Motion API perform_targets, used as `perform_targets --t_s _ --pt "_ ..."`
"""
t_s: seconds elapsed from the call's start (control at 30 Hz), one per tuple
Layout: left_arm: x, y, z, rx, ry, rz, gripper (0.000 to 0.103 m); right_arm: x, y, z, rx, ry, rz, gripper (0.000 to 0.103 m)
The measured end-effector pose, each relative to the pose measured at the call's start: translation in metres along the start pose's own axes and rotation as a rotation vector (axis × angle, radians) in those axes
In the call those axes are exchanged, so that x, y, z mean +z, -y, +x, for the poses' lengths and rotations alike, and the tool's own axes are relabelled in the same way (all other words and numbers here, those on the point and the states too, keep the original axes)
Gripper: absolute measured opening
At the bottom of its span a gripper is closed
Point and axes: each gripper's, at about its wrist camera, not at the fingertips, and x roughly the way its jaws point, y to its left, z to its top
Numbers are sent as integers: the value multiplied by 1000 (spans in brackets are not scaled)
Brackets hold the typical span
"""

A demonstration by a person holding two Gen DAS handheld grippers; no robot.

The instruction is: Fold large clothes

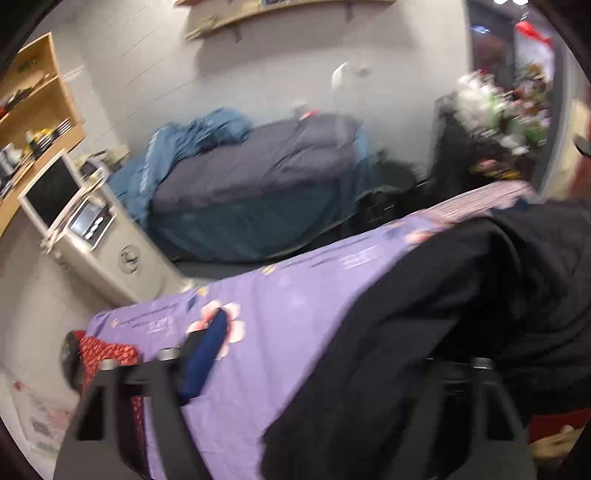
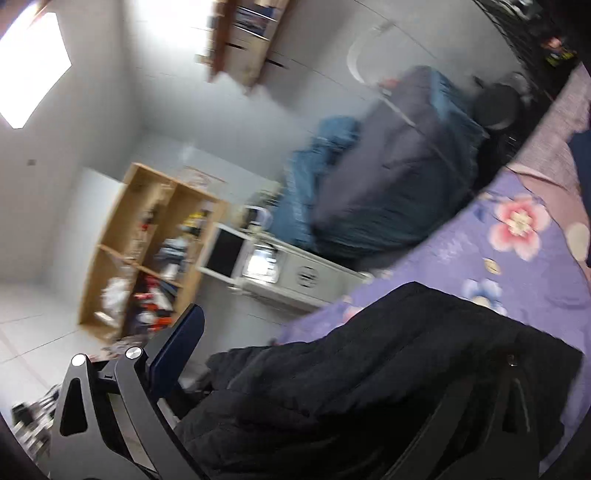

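Two tongs stand spread: the left gripper with black jacket bunched between its fingers, the right gripper likewise over the purple sheet. Neither pinches, so thick cloth may slide away when grabbed.

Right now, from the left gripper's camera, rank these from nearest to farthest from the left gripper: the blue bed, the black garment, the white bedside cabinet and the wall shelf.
1. black garment, lying between the fingers of the left gripper, on the right.
2. white bedside cabinet, left, across the floor.
3. blue bed, middle, against the wall.
4. wall shelf, top, above the bed.
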Motion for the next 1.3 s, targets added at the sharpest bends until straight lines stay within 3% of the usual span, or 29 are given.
perform_targets --t_s 0.07,0.1,0.17,0.27,0.4,0.57,0.67,0.73,0.8,0.9,0.97,1.0,1.03,1.07,1.13,1.3 --pt "-15 -6 58 -17 -134 -32 80 -5 51 20 -135 28 46 94" --pt "-31 -18 89 -52 -178 -103 80 -11 70 23 -198 41 58 94" --pt "-55 -36 124 -18 -236 -156 82 -23 96 25 -288 42 45 94" --pt "-91 -67 155 62 -303 -179 82 -45 118 24 -444 2 -10 94" --pt "-137 -103 153 120 -352 -188 90 -86 112 27 -550 -84 -117 94" --pt "-191 -125 143 167 -427 -229 92 -179 79 81 -549 -394 -315 94" --pt "-216 -124 139 177 -451 -264 92 -237 66 125 -553 -585 -498 94" --pt "-227 -116 141 160 -475 -259 92 -255 71 147 -625 -654 -576 94" --pt "-230 -107 145 142 -486 -249 92 -262 84 160 -692 -707 -576 93" --pt "-227 -88 148 92 -480 -237 92 -271 99 167 -754 -750 -567 72" --pt "-223 -77 152 68 -475 -221 92 -274 108 162 -755 -756 -569 42" --pt "-221 -69 154 57 -466 -209 92 -270 109 158 -754 -740 -566 36" --pt "-219 -61 154 50 -457 -198 92 -264 111 155 -768 -732 -566 19" --pt "-215 -52 155 34 -447 -185 92 -257 111 150 -771 -728 -555 13" --pt "-211 -42 157 7 -425 -167 92 -233 102 137 -779 -698 -550 8" --pt "-191 -13 155 -58 -362 -102 92 -135 63 91 -982 -502 -750 7"
